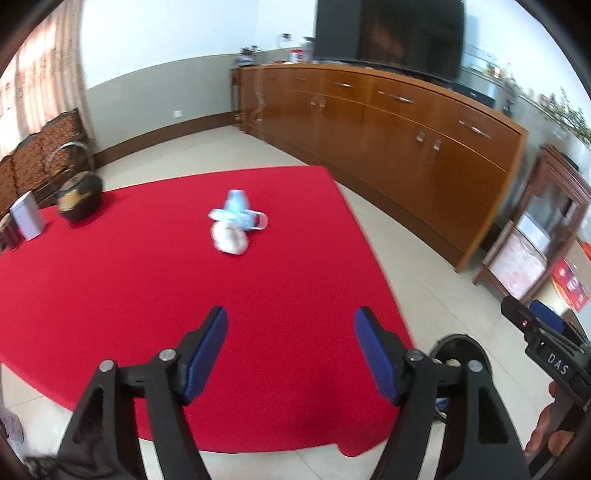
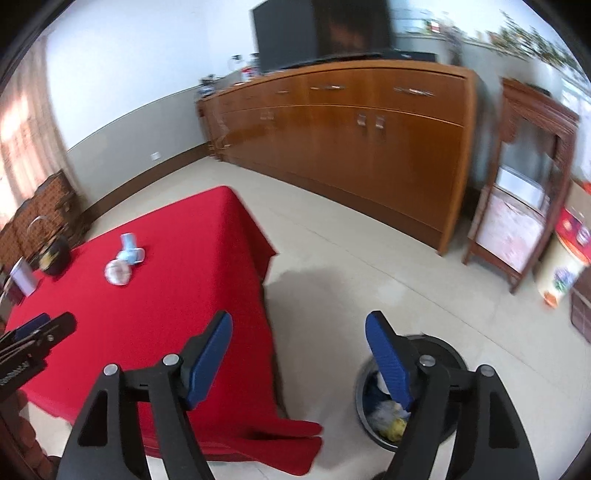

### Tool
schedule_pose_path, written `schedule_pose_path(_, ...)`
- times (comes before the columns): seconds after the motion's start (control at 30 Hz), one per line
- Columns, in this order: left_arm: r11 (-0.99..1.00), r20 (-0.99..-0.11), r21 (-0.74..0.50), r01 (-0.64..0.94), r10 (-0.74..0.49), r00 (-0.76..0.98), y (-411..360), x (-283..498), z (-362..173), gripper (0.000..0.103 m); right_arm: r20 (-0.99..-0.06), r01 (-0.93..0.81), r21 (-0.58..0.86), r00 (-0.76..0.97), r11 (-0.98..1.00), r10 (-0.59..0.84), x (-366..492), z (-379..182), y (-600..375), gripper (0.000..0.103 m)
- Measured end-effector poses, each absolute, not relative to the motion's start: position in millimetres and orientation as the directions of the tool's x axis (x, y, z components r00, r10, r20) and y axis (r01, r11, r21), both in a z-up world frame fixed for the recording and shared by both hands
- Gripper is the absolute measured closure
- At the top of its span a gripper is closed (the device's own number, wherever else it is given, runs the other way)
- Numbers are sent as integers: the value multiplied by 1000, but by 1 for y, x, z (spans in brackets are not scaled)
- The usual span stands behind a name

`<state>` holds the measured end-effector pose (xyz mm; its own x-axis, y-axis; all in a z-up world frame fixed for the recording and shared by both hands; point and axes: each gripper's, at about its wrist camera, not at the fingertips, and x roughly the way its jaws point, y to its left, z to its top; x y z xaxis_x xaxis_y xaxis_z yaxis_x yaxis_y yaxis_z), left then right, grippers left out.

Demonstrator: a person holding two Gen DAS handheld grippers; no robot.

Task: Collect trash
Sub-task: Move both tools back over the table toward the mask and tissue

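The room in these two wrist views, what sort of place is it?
Most likely a home living or dining room. A long wooden sideboard runs along the wall with a dark television on top, and a table under a red cloth stands on the tiled floor, a trash bin beside it.

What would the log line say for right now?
left gripper: open, empty | right gripper: open, empty | crumpled trash: on red tablecloth | trash bin: on floor, trash inside
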<state>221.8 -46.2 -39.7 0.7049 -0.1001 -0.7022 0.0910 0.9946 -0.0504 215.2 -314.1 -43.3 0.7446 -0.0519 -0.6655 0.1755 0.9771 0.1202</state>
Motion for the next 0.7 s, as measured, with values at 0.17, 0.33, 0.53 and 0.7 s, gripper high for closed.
schedule_pose_path(0.17,999,-697,-44,13,-40,716,-6,235,-41,28,-663,98,116,748,988,3,242,-40,-267,26)
schedule_pose_path(0.33,998,-709,-46,-39,-5,705,23,255,-50,28,-664,35,118,746,992,52,271,-43,-227,26)
schedule_pose_path(0.53,997,-721,-52,-65,7,693,39,283,-61,28,-673,-8,119,735,993,87,303,-51,-196,26)
schedule_pose_path(0.7,997,-731,-52,-57,1,682,38,304,-70,28,-685,-24,121,721,992,101,331,-60,-179,26)
